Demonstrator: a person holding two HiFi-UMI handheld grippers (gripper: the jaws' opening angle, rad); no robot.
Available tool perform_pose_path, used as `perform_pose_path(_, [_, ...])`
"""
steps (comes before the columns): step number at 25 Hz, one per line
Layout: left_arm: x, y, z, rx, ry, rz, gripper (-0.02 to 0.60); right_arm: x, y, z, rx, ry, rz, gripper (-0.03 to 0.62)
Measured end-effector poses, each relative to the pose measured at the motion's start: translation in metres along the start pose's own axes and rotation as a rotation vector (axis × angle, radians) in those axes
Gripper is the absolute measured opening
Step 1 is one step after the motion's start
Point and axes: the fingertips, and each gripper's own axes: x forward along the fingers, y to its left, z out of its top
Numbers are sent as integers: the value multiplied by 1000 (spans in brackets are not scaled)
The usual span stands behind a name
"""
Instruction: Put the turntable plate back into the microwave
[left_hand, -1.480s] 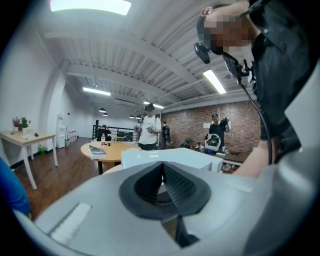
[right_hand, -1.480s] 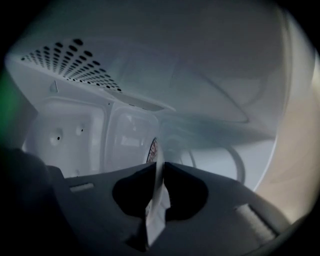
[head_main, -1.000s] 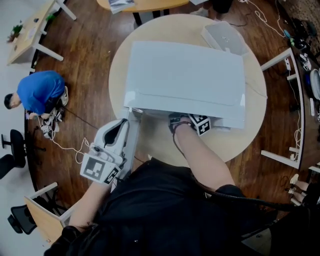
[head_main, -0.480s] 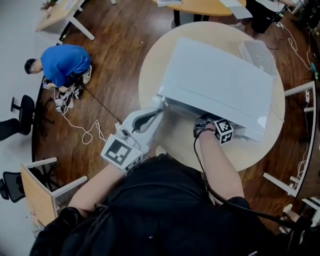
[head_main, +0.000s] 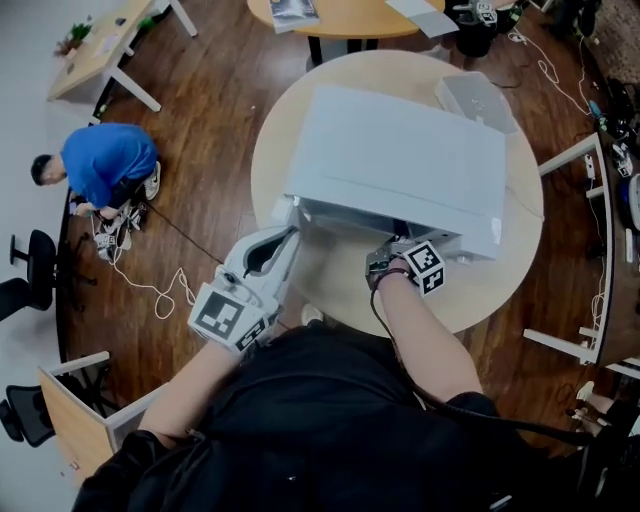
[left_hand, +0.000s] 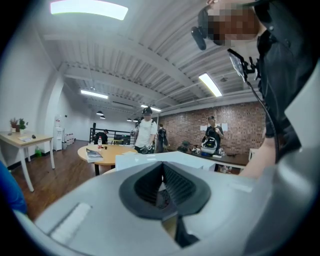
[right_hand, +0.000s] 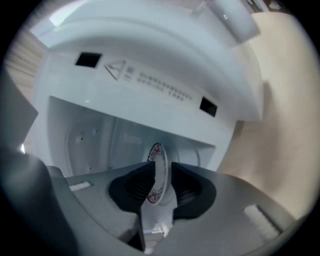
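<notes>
The plate (right_hand: 156, 155), white with a red patterned rim, stands on edge between the jaws of the right tongs (right_hand: 162, 165), right at the mouth of the microwave (head_main: 400, 170), with the bare white oven cavity open behind it at 12 o'clock. Those jaws have just been opening. They are now partly spread, the plate still between them. It lies close against the 9 o'clock jaw, with a thin gap on the 3 o'clock side, so I take the grip as let go rather than pressing. Whether the plate's lower edge rests on the oven floor I cannot tell, as the tongs hide it.

To my eye this is the release: the plate is being left inside, though upright on its edge it is not yet seated flat. It could tip once the tongs pull away.

The left tongs (head_main: 290, 228) sit at the microwave's 7 o'clock corner, jaws together with nothing between them. The microwave stands on a round tabletop (head_main: 480, 290), and a clear box (head_main: 475, 100) sits at its 1 o'clock. A person in blue (head_main: 105, 165) crouches on the floor at 9 o'clock.
</notes>
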Motion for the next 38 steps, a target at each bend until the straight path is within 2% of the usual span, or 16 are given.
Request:
perform_pose_path(6, [5,-7,-3,-25,-10,-23,5,-28,15,-13,-104,50,51,92])
perform_pose_path(13, [28,-33,-23,-122,12,-98,3,-83,51,-15,-294,130,173,78])
perform_pose_path(15, [36,-49,-30,-130,15,-136,5,-101,60,-2,-392,114,191,54])
perform_pose_path(18, [45,-64,-29,-138,-8,-169,5,-127,76,27,-601,52,215,29])
perform_pose_path(21, [49,-66,-31,-139,-15,-169,5,-152,99,47,-813,2,231,12])
perform_pose_path(24, [54,-71,-47,-130,17,-169,5,-170,117,55,-1017,-19,239,3])
perform_pose_path(28, [58,-74,-57,-120,31,-162,5,-188,140,53,-1196,-66,293,3])
perform_pose_path(32, [59,-67,-54,-94,32,-143,3,-190,137,49,-1187,-107,298,2])
perform_pose_path(38, [54,-67,-70,-112,82,-115,5,-187,95,39,-1145,-48,245,2])
